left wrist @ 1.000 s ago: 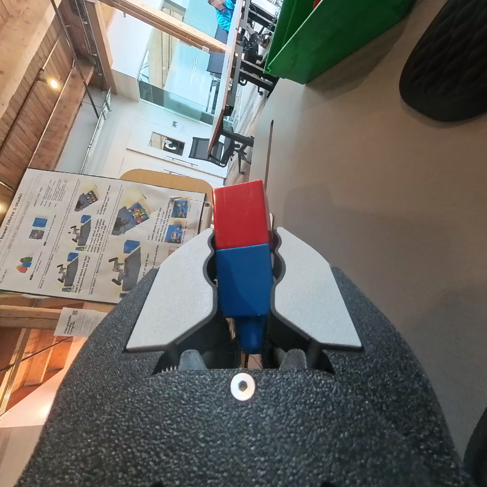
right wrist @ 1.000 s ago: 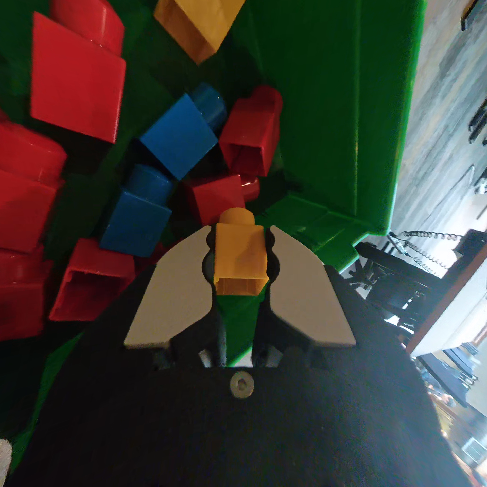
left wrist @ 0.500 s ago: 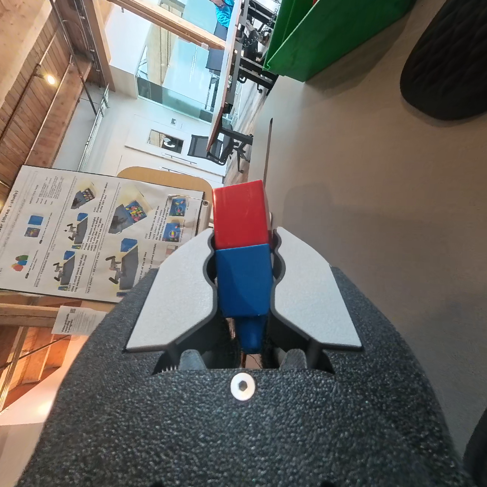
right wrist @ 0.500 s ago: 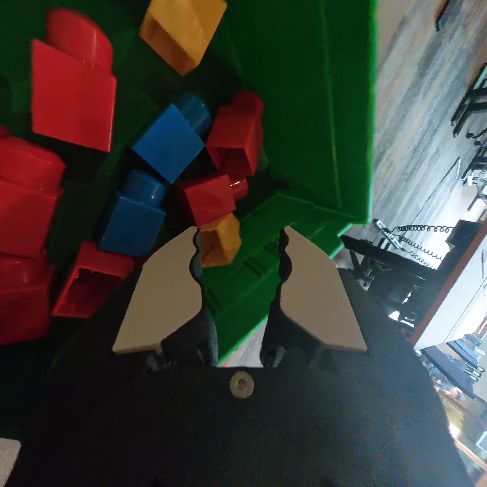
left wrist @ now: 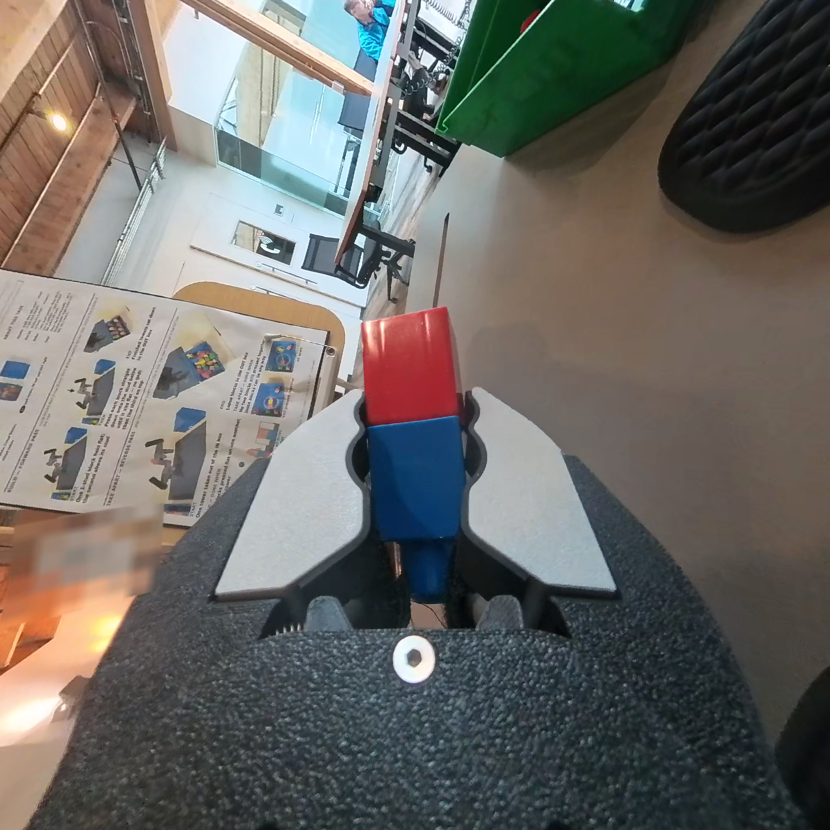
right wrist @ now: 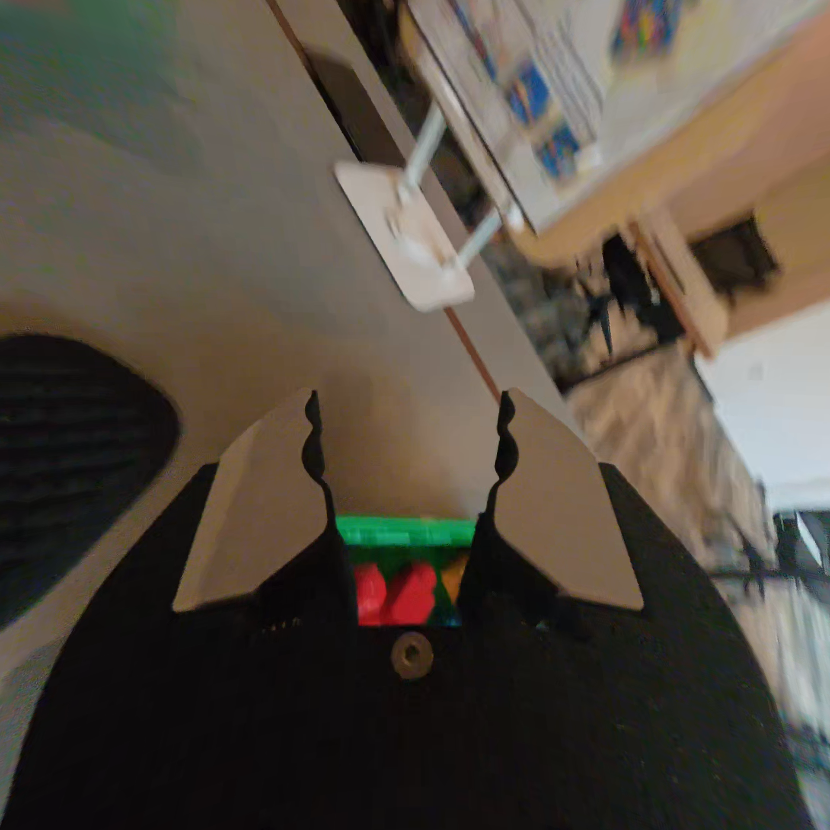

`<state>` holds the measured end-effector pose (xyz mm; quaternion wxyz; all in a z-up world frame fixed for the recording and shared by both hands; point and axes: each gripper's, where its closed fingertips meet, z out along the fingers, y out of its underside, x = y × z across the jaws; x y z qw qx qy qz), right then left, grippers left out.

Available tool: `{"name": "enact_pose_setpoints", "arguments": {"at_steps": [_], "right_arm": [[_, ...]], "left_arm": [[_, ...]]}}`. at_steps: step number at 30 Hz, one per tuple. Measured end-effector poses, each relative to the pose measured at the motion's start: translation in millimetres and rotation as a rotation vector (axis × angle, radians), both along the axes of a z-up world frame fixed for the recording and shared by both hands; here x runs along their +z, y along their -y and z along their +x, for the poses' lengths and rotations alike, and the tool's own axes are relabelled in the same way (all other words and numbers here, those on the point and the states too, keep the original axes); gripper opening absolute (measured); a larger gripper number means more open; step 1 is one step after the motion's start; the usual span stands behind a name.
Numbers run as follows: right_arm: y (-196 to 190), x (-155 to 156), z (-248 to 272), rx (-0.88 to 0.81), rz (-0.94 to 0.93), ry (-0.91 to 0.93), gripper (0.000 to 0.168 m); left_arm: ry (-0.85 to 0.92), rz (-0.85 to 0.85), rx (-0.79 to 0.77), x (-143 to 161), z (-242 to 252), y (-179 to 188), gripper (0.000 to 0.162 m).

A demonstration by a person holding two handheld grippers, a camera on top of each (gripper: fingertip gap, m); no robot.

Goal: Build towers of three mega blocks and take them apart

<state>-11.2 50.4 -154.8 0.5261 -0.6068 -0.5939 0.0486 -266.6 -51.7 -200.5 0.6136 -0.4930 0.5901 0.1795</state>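
While the grey worktop (left wrist: 629, 337) carries a green bin (left wrist: 552, 76) at its far end, the left gripper (left wrist: 415, 431) has its jaws clamped on a blue block (left wrist: 415, 476) with a red block (left wrist: 408, 364) stuck on it. The right gripper (right wrist: 409, 431) has its jaws apart, holding nothing.

Left wrist view sharp and daylit; right wrist view motion-blurred, dimmer

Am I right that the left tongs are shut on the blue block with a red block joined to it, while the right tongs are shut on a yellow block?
Not quite: the right tongs are open and empty, as the right wrist view shows. The rest holds: the left tongs are shut on the blue block, with the red block joined to it.
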Motion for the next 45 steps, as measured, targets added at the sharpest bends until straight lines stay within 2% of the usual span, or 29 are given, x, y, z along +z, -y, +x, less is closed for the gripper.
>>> {"name": "enact_pose_setpoints", "arguments": {"at_steps": [6, 11, 15, 18, 26, 38, 41, 45], "right_arm": [[81.0, 18.2, -109.6, 0.445, 0.155, -0.107, 0.077], [126.5, 8.4, -171.4, 0.684, 0.221, -0.119, 0.071], [145.8, -5.7, -205.5, 0.813, 0.227, -0.114, 0.065], [141.2, -21.1, -222.7, 0.817, 0.250, -0.050, 0.062], [135.9, -35.5, -240.2, 0.817, 0.352, 0.014, 0.034], [136.3, -25.9, -223.1, 0.851, 0.348, -0.033, 0.034], [135.6, -22.8, -218.8, 0.855, 0.341, -0.047, 0.034], [133.4, -25.2, -217.8, 0.841, 0.362, -0.022, 0.034]], "left_arm": [[0.009, -0.009, -0.016, 0.0, 3.3, 2.2, 0.039], [0.015, -0.009, -0.031, 0.3, 6.6, 4.9, 0.039], [0.019, -0.012, -0.050, 0.1, 10.8, 7.7, 0.039], [0.017, -0.010, -0.055, -0.1, 12.2, 8.9, 0.039], [0.019, -0.021, -0.076, -1.9, 15.6, 11.9, 0.039], [0.075, -0.010, -0.059, 2.5, 11.5, 6.7, 0.051], [0.069, -0.013, -0.068, 2.1, 11.9, 7.9, 0.042], [0.038, -0.007, -0.070, 0.4, 12.9, 9.5, 0.041]]}}
